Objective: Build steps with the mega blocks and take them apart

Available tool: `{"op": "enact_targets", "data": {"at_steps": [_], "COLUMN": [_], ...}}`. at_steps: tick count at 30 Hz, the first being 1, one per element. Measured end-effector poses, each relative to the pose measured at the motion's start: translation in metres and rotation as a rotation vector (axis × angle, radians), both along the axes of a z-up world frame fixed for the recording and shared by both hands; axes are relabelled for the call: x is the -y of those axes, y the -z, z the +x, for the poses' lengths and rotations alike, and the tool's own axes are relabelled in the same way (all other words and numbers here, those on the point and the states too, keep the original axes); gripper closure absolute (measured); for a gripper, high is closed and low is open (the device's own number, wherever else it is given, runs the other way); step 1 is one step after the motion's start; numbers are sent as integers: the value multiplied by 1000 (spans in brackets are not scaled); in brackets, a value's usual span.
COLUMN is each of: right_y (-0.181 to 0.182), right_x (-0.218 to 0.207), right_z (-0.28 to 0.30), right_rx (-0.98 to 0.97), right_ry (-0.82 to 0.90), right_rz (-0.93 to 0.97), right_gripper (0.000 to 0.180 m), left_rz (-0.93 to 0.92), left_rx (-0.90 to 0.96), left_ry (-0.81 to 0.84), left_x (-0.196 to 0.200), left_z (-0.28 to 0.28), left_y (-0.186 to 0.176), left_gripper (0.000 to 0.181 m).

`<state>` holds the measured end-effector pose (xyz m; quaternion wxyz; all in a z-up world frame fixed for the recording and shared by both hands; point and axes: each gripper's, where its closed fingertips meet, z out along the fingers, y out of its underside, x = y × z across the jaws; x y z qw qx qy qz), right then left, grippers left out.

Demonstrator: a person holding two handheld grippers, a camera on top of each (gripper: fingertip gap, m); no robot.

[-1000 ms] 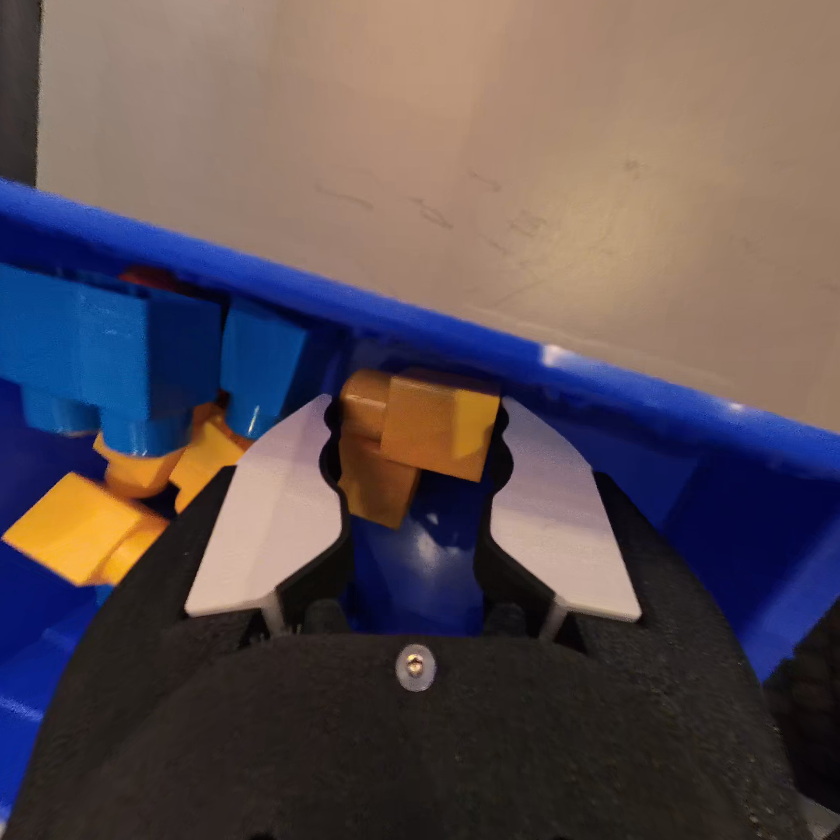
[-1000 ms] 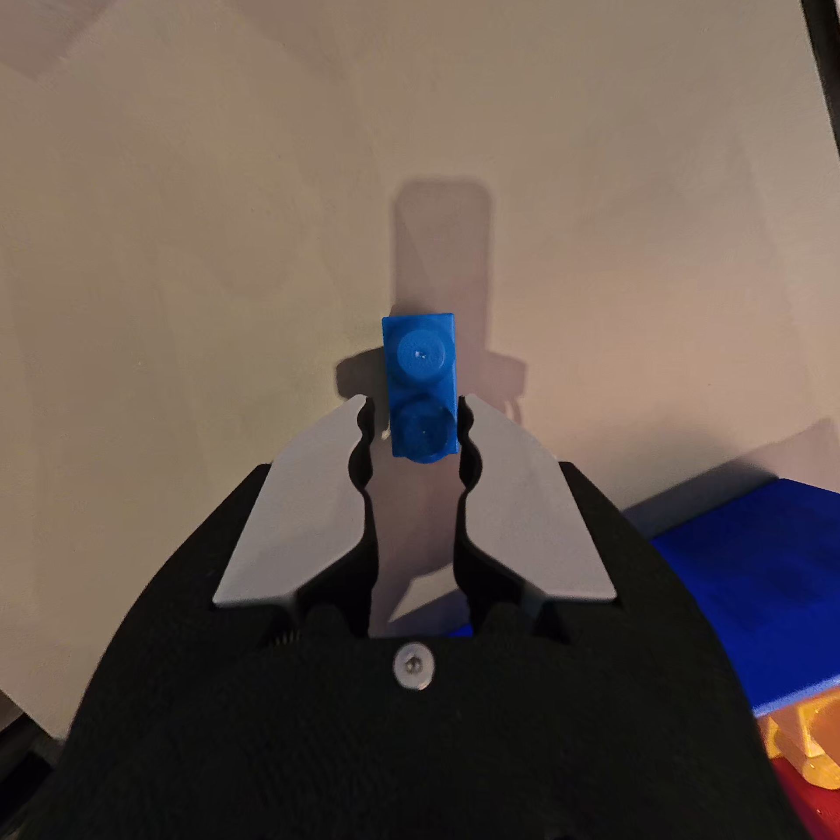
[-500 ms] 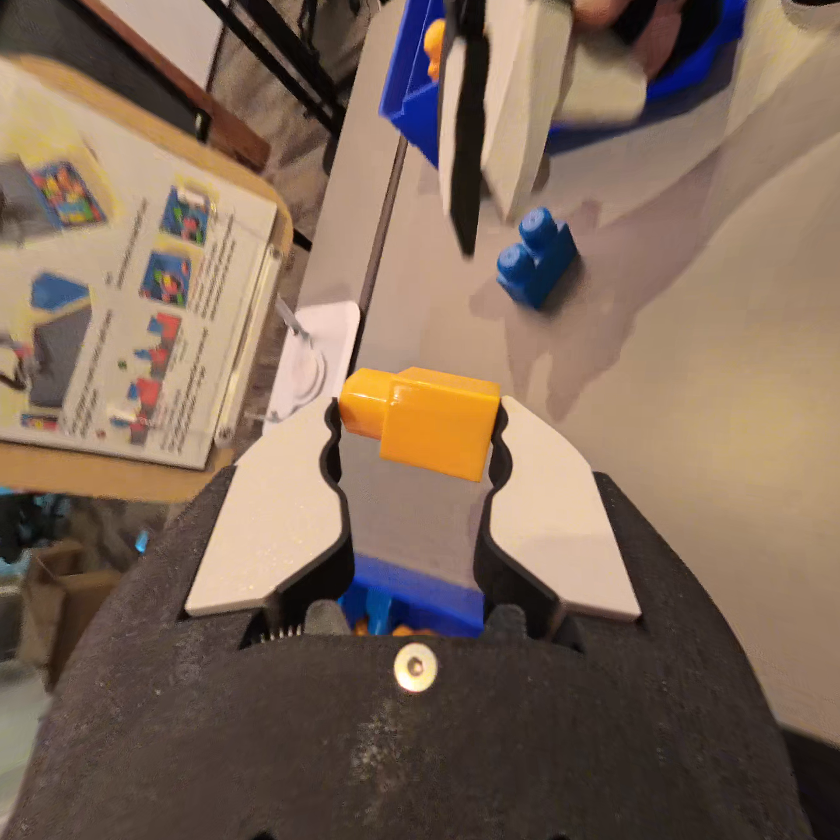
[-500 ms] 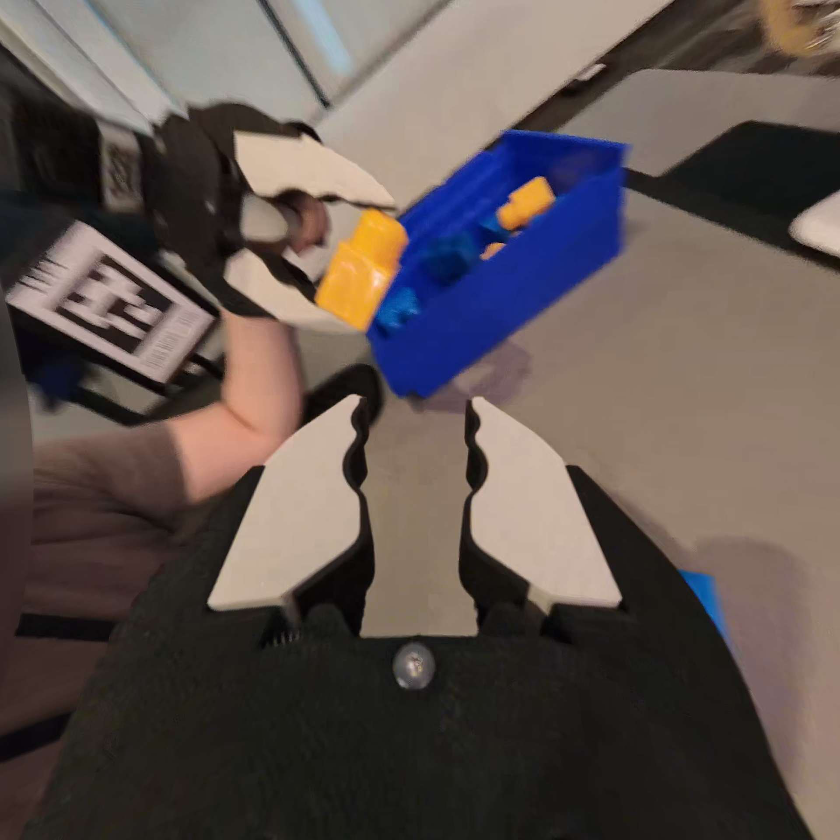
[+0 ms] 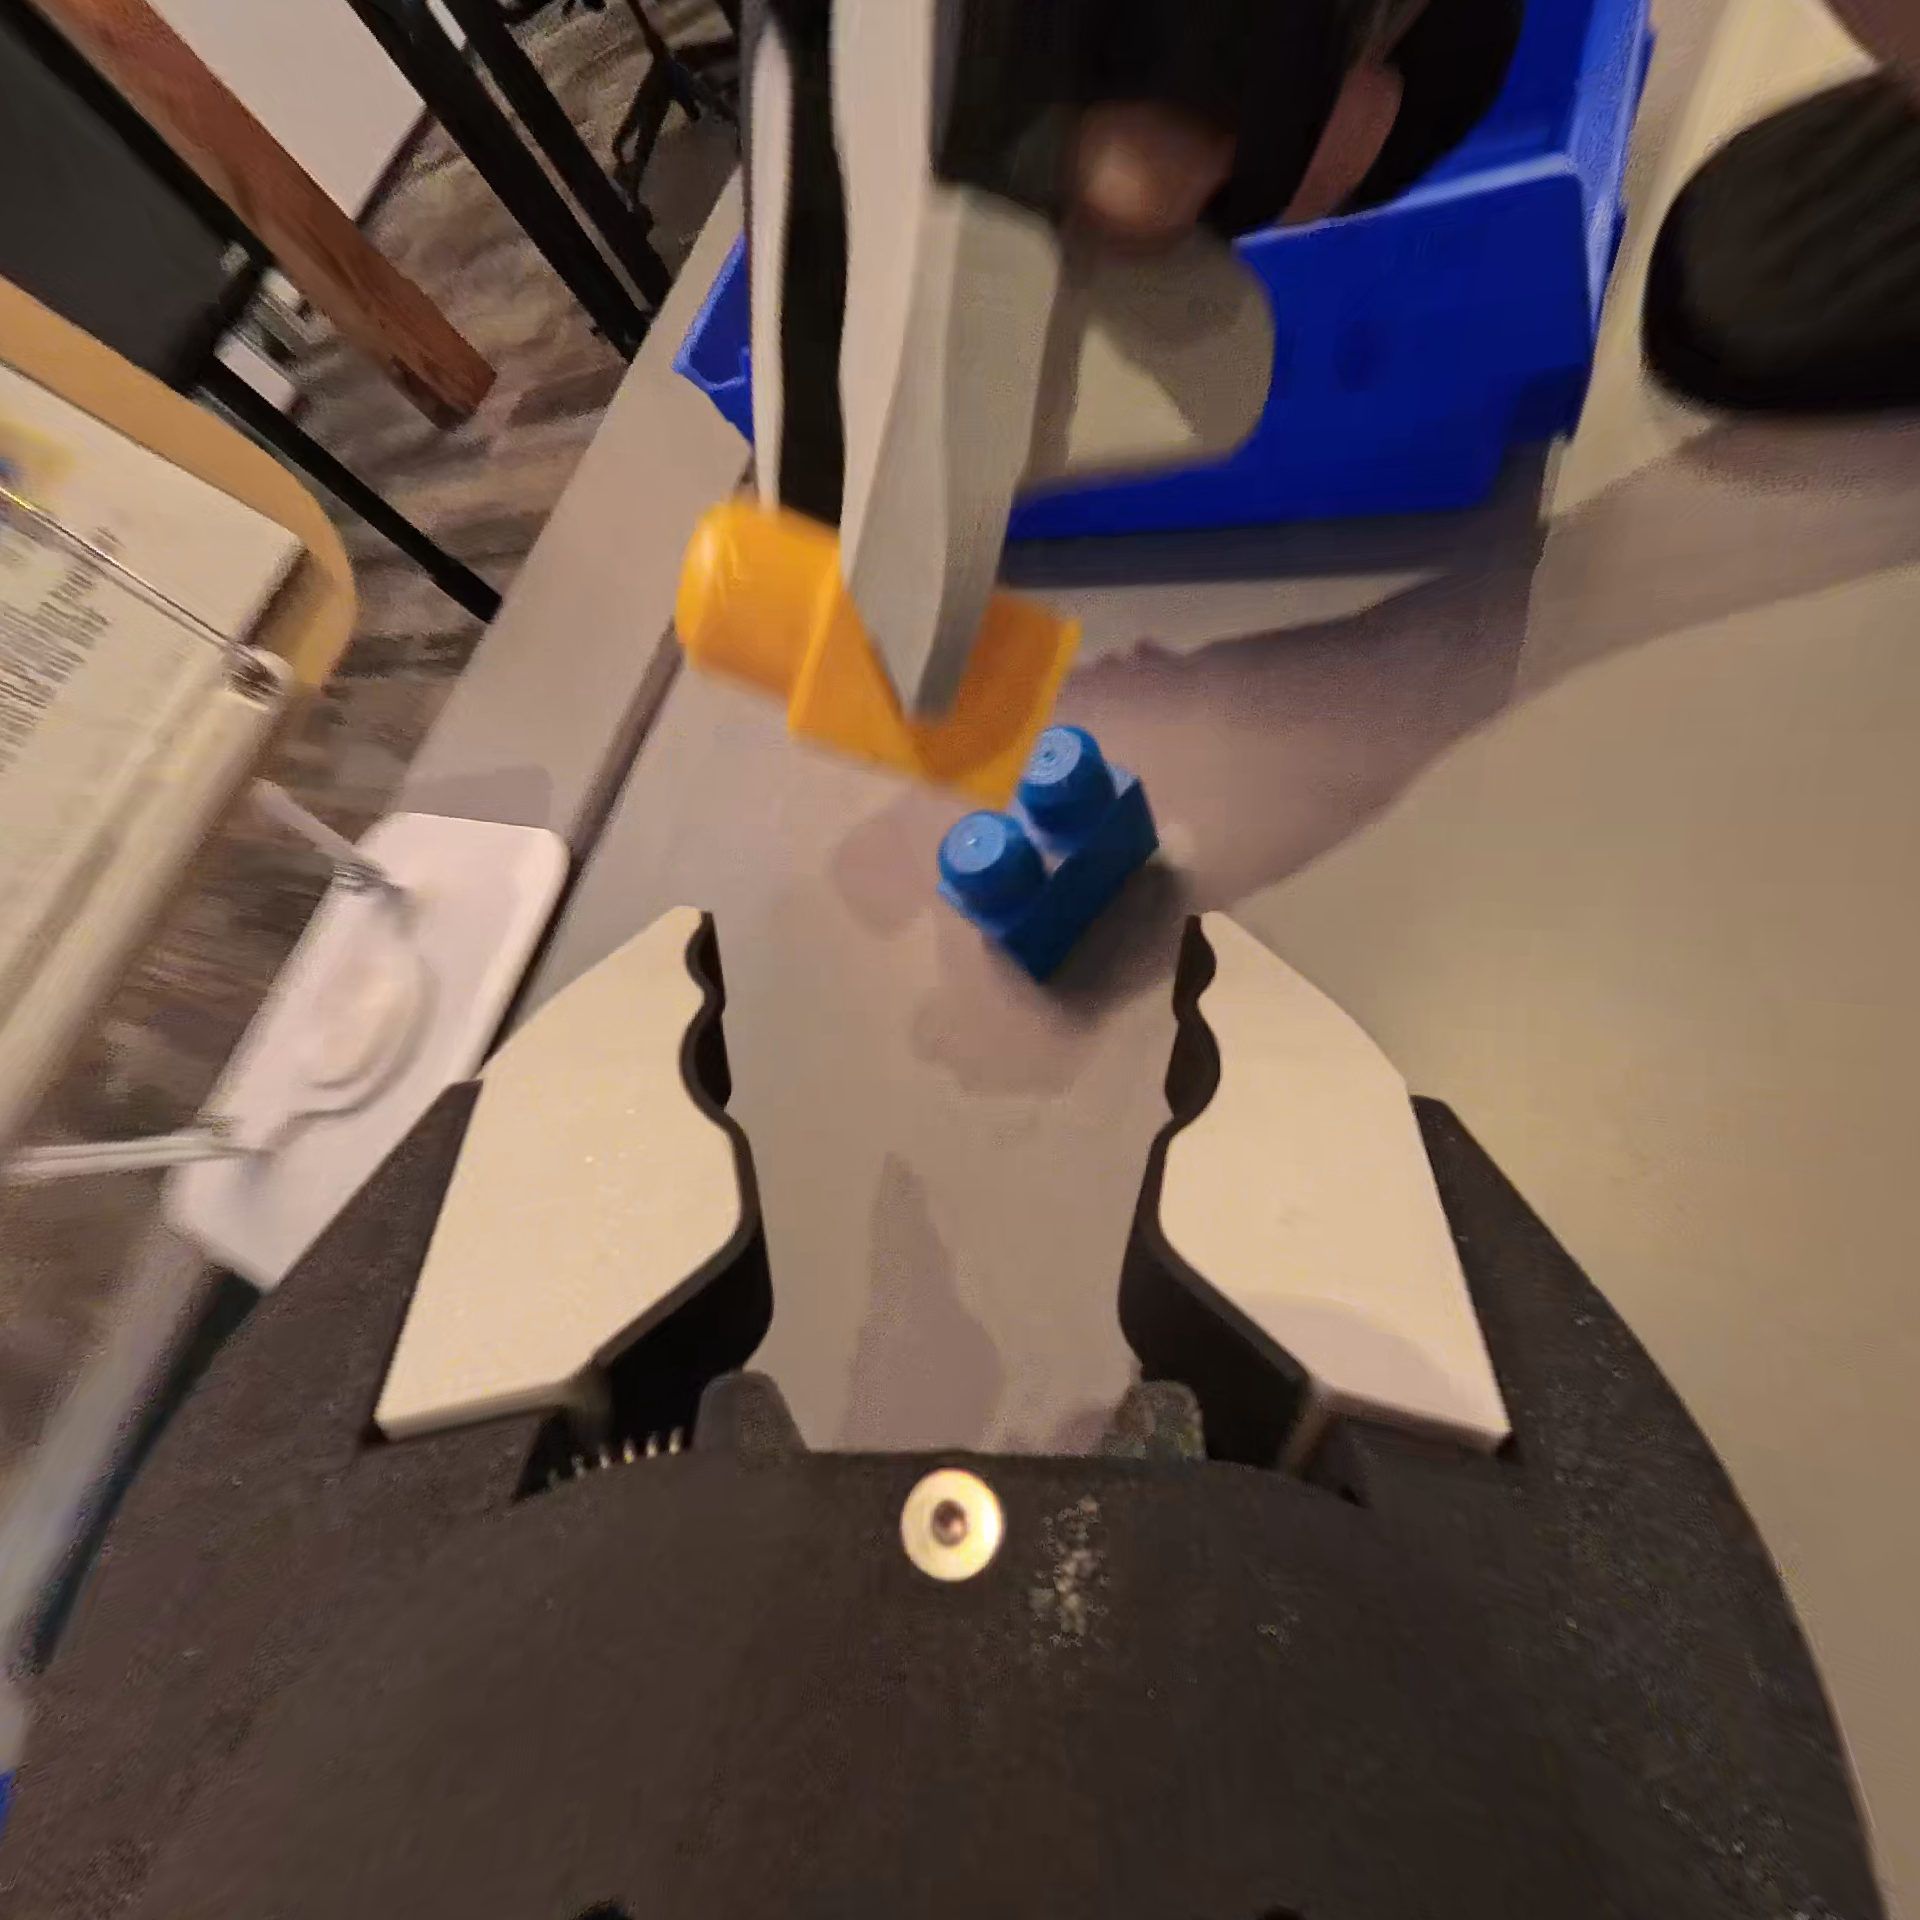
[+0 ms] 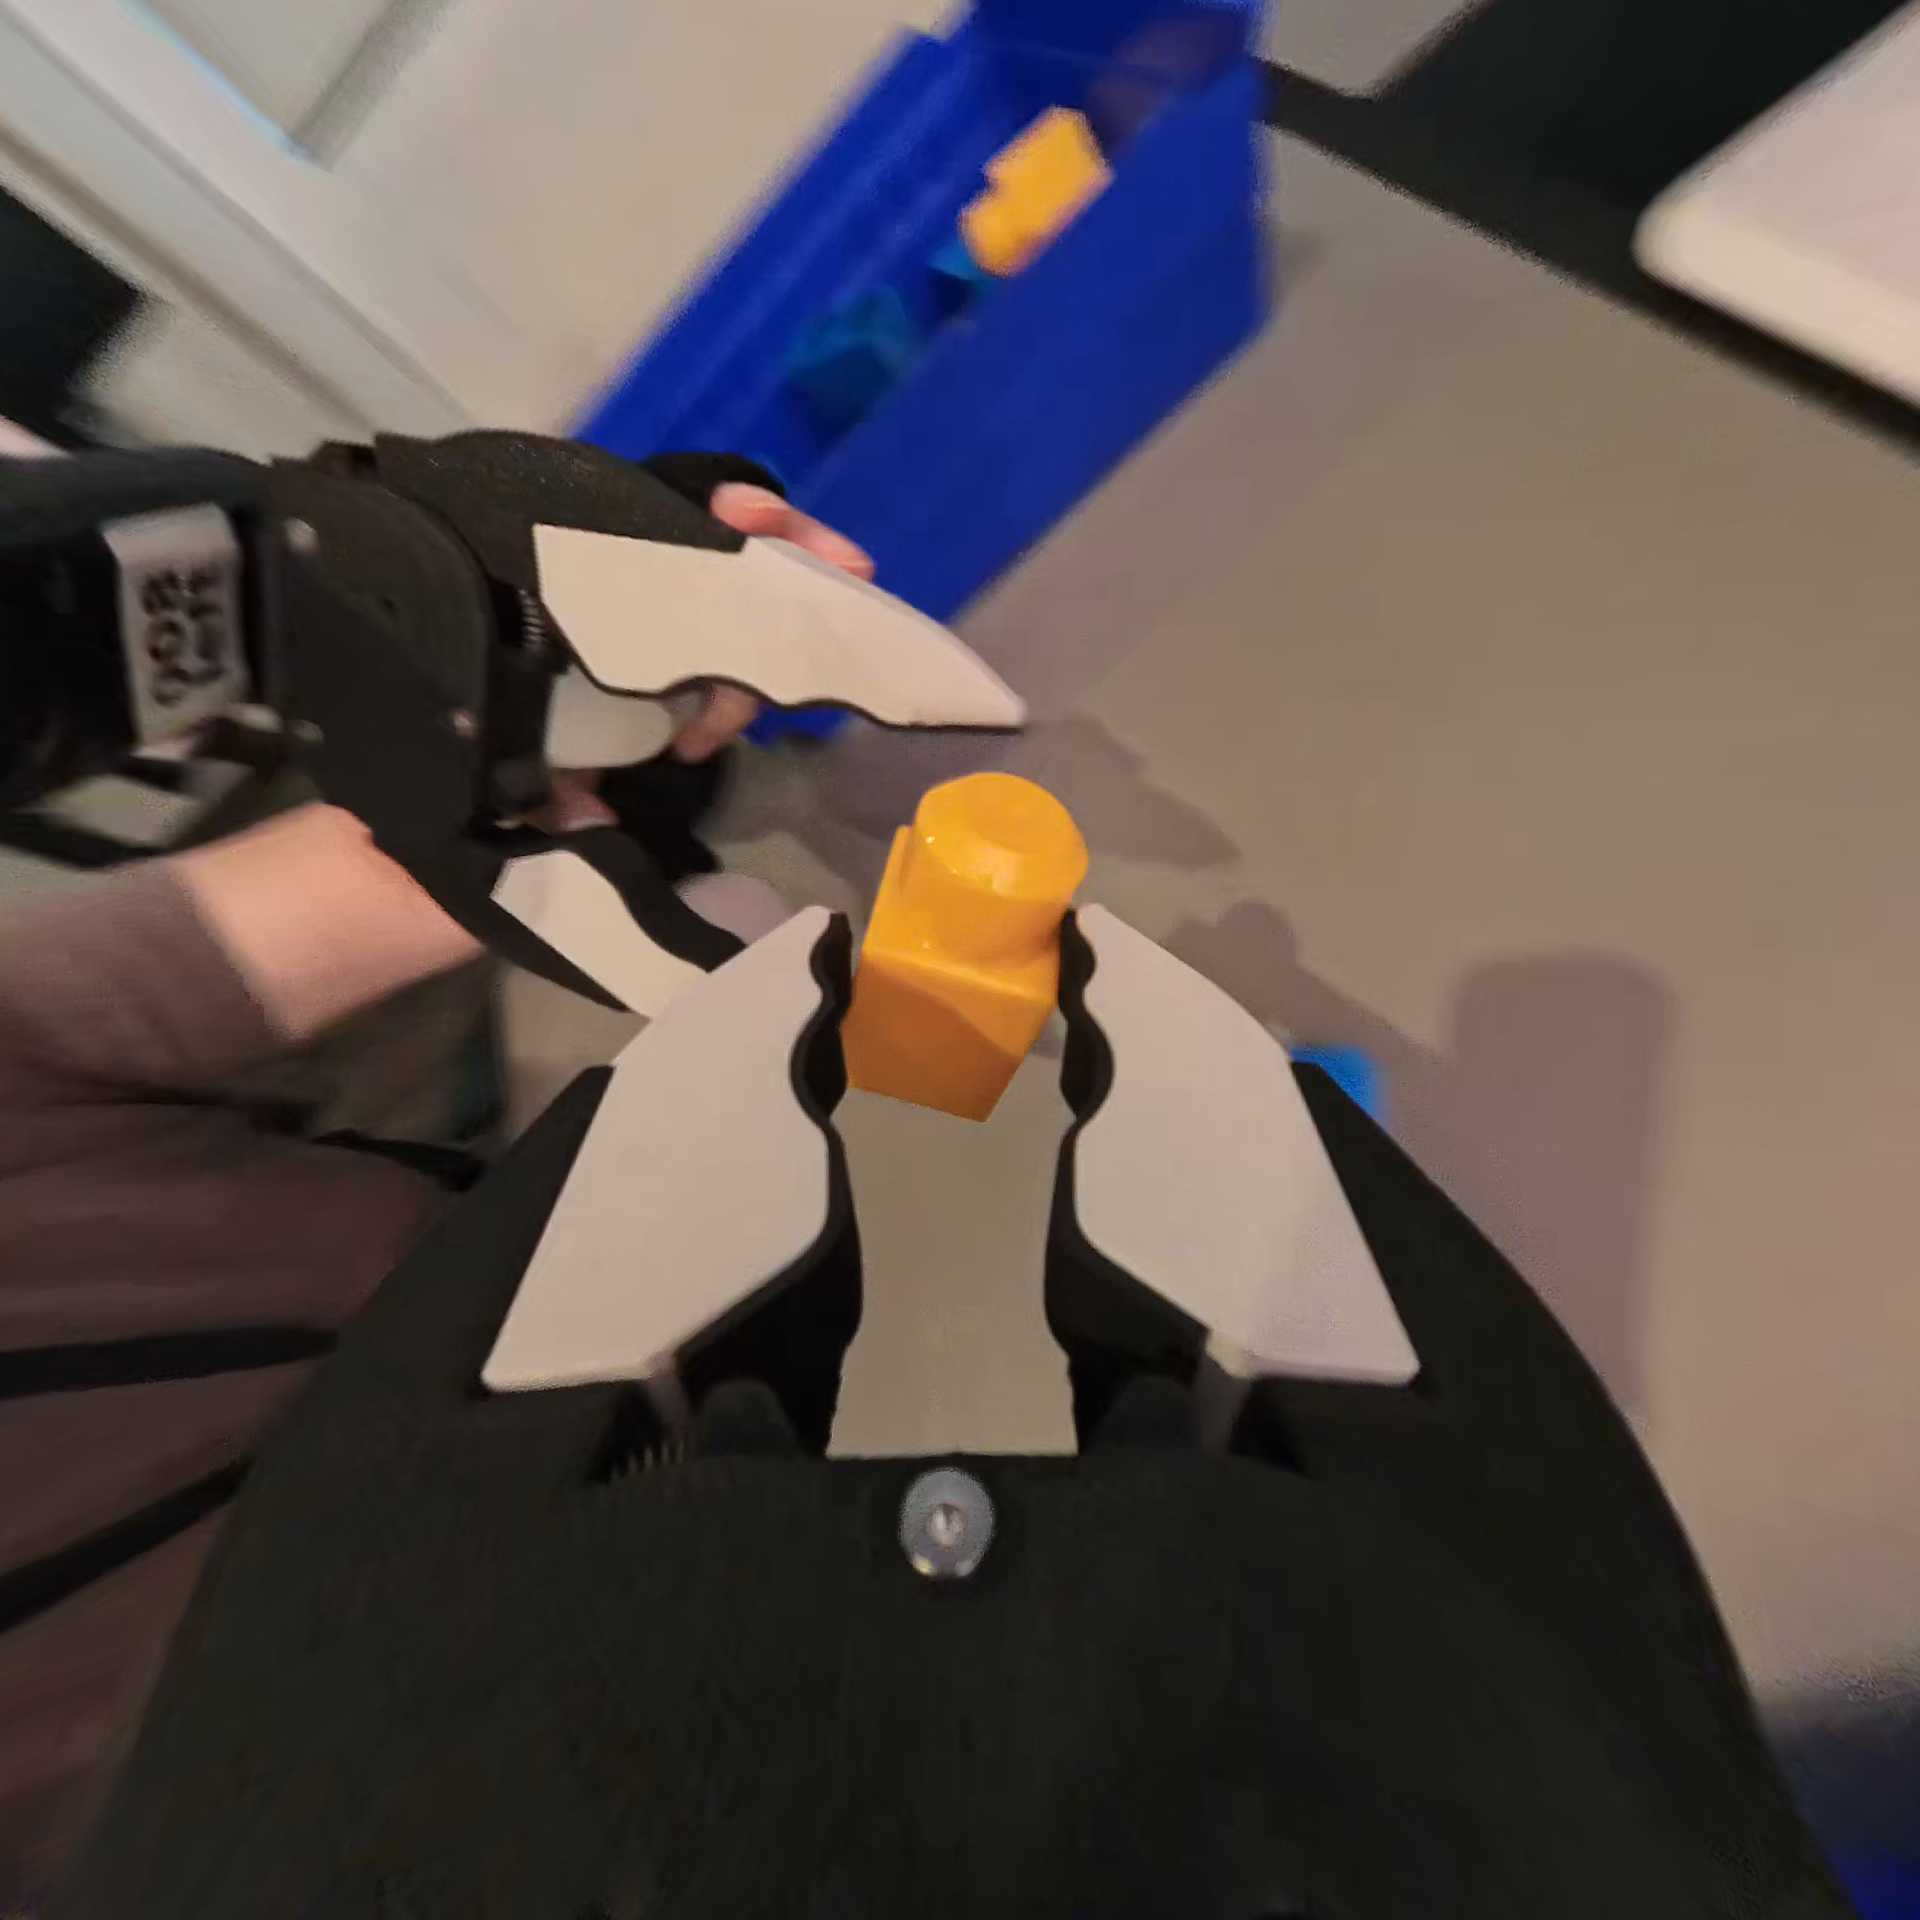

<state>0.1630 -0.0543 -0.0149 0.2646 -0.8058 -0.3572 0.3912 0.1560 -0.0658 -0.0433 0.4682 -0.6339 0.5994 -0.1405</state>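
Observation:
My right gripper (image 6: 953, 925) is shut on an orange one-stud block (image 6: 966, 966) and holds it stud-up above the grey table. In the left wrist view the orange block (image 5: 769, 623) hangs from the right gripper's fingers (image 5: 914, 416), just above a blue two-stud block (image 5: 1049, 862) that stands on the table. My left gripper (image 5: 945, 935) is open and empty, a short way in front of the blue block. It also shows in the right wrist view (image 6: 821, 852), open, left of the orange block. A corner of the blue block (image 6: 1340, 1075) shows beside my right finger.
A blue bin (image 5: 1382, 343) with more orange and blue blocks (image 6: 1029, 208) stands behind on the table. A printed sheet on a wooden board (image 5: 125, 644) and a white holder (image 5: 405, 997) lie at the table's left edge. A white object (image 6: 1787, 229) is far right. My two grippers' fingertips are within a few centimetres of each other.
The orange block has passed from my left gripper to my right one. My left gripper lifted it out of the bin, then opened; my right left the blue block and shut on the orange one.

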Motion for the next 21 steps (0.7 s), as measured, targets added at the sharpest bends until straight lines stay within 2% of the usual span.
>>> {"op": "enact_targets", "data": {"at_steps": [3,6,7,10,16,17,19,21], "right_y": [7,8,9,22,38,41,49,60], "right_x": [-21,-24,-26,-25,-23,-23,-21,-17], "right_z": [66,101,107,121,123,124,125,126], "right_rx": [245,284,288,347,415,424,453,497], "right_ry": [162,218,231,228,195,193,192,183], "right_rz": [59,9,-5,-46,-105,-116,-144,-176], "right_gripper": [140,140,140,140,140,140,140,140], "left_rz": [-129,-171,-207,-342,-350,-349,-410,-468], "left_rx": [33,2,21,88,-38,-63,-81,-74], "left_ry": [-26,-59,-47,65,148,147,176,171], "left_x": [-14,-39,-42,-32,-24,-24,-17,-13], "left_z": [16,25,30,47,61,62,63,58], "left_y": [37,66,69,74,108,113,115,110], "left_gripper": [99,100,106,105,96,102,137,140]}}
